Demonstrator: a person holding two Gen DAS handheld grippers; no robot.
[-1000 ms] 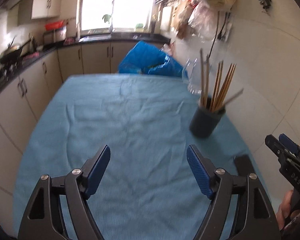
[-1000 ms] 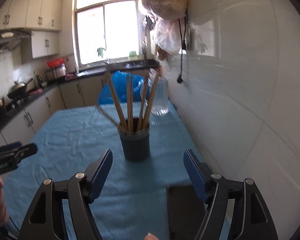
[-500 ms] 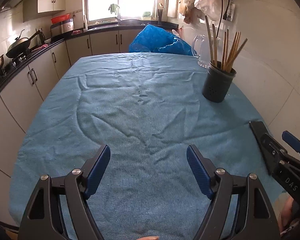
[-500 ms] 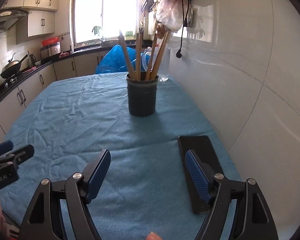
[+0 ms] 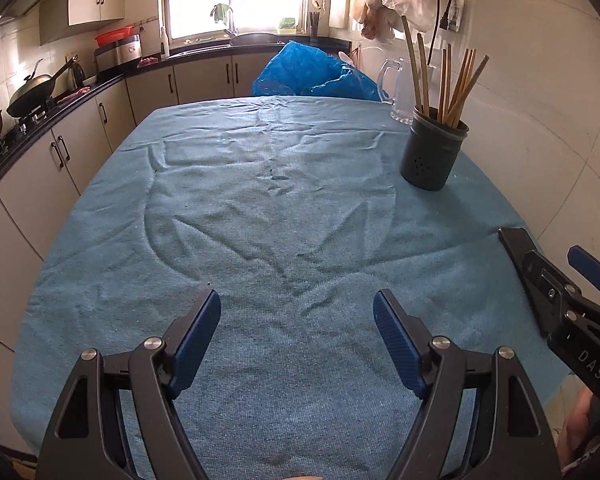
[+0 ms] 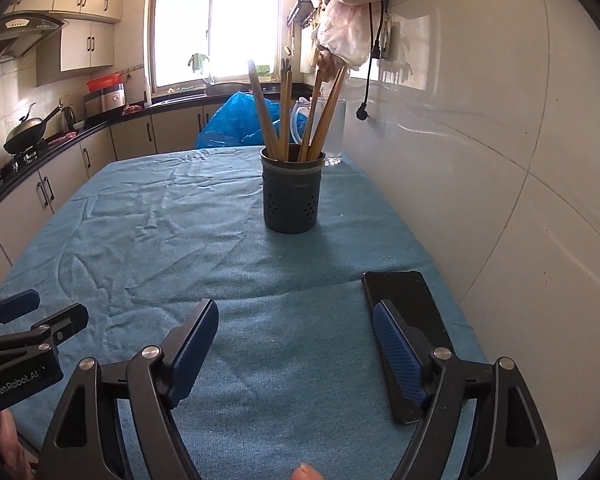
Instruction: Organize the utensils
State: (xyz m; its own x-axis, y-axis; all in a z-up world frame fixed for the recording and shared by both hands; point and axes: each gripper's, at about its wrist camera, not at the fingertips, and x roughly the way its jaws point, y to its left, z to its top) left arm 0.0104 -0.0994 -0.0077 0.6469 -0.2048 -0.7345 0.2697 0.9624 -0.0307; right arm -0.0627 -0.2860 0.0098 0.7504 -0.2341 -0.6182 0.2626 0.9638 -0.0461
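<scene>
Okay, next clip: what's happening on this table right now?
A person holds two handheld grippers over a table covered with a blue cloth. Both the left gripper and the right gripper are open and empty, low at the near edge. The chopsticks stand in the dark utensil holder near the tiled wall, with a glass mug behind it. A black phone lies flat under the right gripper. No loose utensils show on the cloth.
</scene>
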